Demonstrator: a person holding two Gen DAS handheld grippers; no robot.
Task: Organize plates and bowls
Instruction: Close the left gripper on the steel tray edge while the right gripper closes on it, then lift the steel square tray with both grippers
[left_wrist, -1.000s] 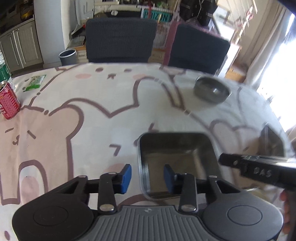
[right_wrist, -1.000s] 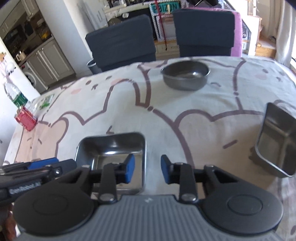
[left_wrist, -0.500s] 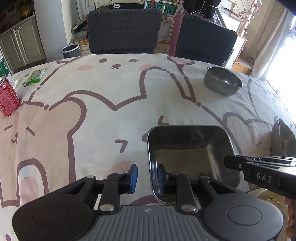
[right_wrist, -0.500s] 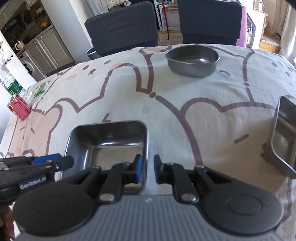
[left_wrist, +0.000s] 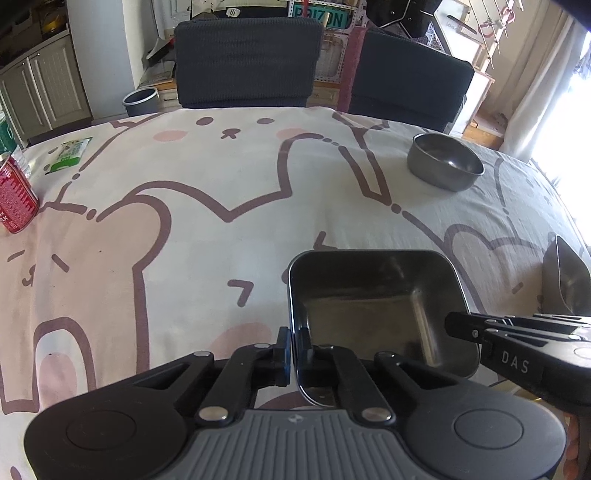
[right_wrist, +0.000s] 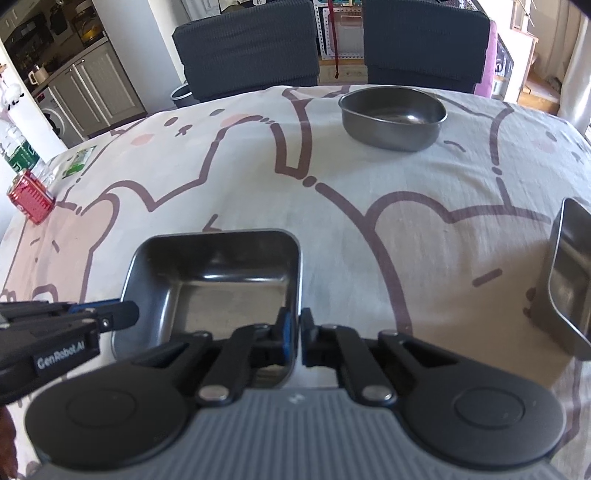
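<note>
A tablecloth (left_wrist: 221, 184) with big cartoon animals in pink and brown lines covers the table. At its left edge stands a red can (left_wrist: 14, 199) – upright, beside a bottle with a green label (right_wrist: 22, 155). A small green and white packet (left_wrist: 70, 153) lies flat a little further back. Behind the table are two dark chairs (left_wrist: 245, 62) side by side, a grey bin (left_wrist: 142, 99) on the floor – and kitchen cupboards (right_wrist: 96, 92) with a washing machine (right_wrist: 53, 114).
</note>
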